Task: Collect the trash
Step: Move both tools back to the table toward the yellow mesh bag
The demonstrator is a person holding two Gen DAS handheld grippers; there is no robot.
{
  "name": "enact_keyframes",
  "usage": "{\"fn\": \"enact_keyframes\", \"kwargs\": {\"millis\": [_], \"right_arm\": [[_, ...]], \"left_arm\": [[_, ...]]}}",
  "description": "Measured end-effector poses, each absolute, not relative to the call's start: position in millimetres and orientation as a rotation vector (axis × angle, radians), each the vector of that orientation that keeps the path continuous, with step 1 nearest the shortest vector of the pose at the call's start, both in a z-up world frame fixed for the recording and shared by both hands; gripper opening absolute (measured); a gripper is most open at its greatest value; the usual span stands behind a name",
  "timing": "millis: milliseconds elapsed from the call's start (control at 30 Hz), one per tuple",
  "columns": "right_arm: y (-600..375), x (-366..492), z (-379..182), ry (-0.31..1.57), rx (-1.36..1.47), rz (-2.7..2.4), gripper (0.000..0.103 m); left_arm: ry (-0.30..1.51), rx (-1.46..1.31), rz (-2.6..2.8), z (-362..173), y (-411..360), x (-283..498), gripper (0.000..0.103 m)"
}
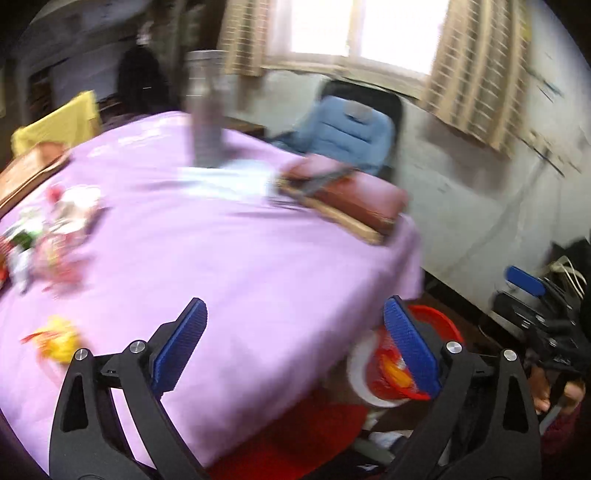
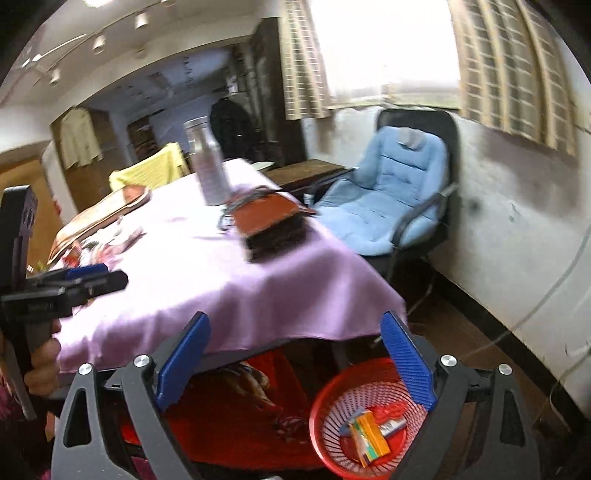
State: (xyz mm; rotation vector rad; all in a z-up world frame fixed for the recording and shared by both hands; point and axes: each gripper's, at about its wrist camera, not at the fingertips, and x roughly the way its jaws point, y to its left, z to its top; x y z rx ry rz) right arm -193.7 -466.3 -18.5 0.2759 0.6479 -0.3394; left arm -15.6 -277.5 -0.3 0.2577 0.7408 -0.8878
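Your left gripper [image 1: 293, 343] and right gripper [image 2: 295, 358] both gape empty; the red basket [image 2: 332, 398], lower right, holds wrappers [image 2: 369, 435].

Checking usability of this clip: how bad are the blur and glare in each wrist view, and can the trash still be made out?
Left wrist view: heavy motion smear, so the wrappers on the purple cloth are only coloured patches; the window is blown out. Right wrist view: sharper, with the cartons in the red basket readable, though its window is also washed white. Both bend straight lines at the edges.
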Motion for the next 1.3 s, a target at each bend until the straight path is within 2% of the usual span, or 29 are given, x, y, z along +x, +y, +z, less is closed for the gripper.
{"fn": "enact_keyframes", "kwargs": {"millis": [133,300,600,1200,1300], "right_arm": [[-439.4,-168.3,-10.1,0.653,0.245,-0.267,0.095],[-416.4,-134.3,-5.1,0.66,0.256,-0.167,0.096],[-364.6,-66.8,-1.7,0.692,0.229,0.002,0.096],[-250.8,81.5,-25.7,0.827,0.126,0.265,0.096],[-238.4,108.1,-32.5,0.861,0.14,0.296,0.096]], "left_arm": [[0.732,0.212,-0.72,0.9,-219.0,26.2,0.096],[0.81,0.168,-0.573,-12.7,-160.8,73.1,0.096],[0.986,0.085,-0.543,-42.2,-110.9,130.5,0.096],[0.911,0.141,-0.349,-34.0,-23.5,194.6,0.096],[0.926,0.072,-0.396,-36.4,-13.1,198.9,0.096]]}}
